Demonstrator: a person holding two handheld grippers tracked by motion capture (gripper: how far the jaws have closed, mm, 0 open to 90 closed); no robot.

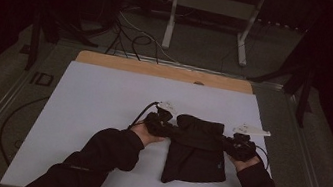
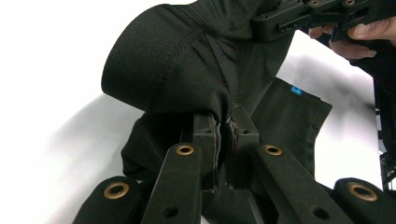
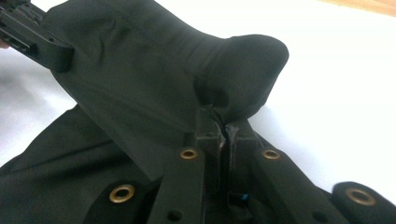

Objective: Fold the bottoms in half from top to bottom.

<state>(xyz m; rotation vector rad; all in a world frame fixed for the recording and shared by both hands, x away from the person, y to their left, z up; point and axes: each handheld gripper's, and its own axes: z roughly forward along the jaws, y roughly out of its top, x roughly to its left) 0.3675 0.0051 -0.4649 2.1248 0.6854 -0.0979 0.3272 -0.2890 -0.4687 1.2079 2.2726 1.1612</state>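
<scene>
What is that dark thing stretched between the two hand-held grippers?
A black cloth garment, pinched at either side by the left gripper and right gripper; the high view shows it spanning them.

Dim high view, bright glaring gripper views

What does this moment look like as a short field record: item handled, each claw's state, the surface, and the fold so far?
item: black garment, dark fabric with a small blue tag
surface: white sheet over a wooden table
left claw: shut on the garment's edge, cloth pinched between the jaws
right claw: shut on the opposite edge, cloth bunched above the jaws
fold state: far part of the garment lifted and doubled toward the near part, which lies flat
hands: one at each side of the garment, sleeves entering from the near edge
</scene>
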